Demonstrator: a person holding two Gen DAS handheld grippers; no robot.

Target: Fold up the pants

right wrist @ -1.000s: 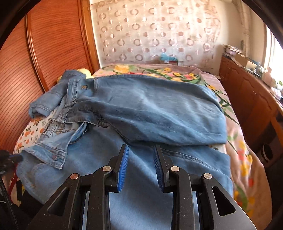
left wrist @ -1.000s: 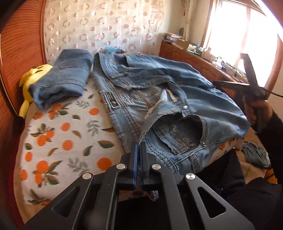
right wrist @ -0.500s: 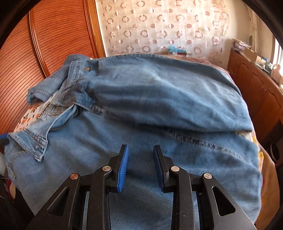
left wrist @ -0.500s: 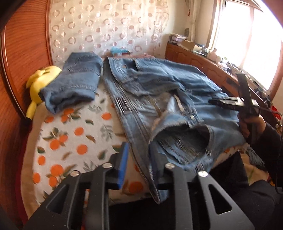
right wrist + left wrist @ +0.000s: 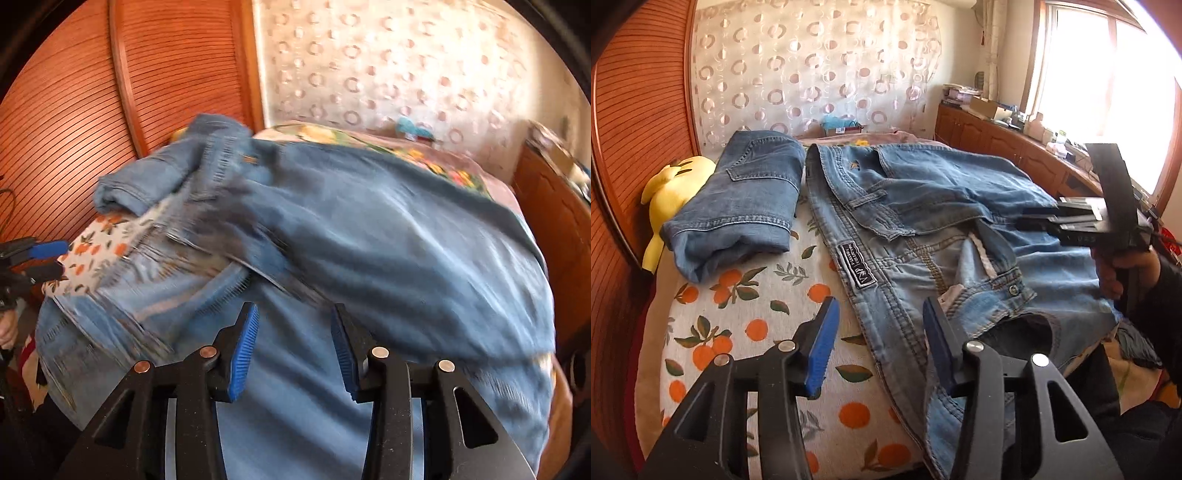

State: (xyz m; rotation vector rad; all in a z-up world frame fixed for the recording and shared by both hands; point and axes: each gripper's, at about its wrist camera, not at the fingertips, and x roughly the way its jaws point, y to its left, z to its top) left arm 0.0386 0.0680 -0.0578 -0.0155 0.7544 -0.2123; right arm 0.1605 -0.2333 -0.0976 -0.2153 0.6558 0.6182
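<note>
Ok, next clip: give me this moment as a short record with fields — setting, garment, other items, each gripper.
setting: bed with orange-print sheet, wooden panel behind
jeans: light blue, spread open across the bed, waistband toward the left gripper
folded jeans: darker pair, lying beside them
plush toy: yellow, partly under the folded pair
left gripper: jaws opening, waistband edge between them, not pinched
right gripper: jaws opening above the denim, holding nothing; view blurred
</note>
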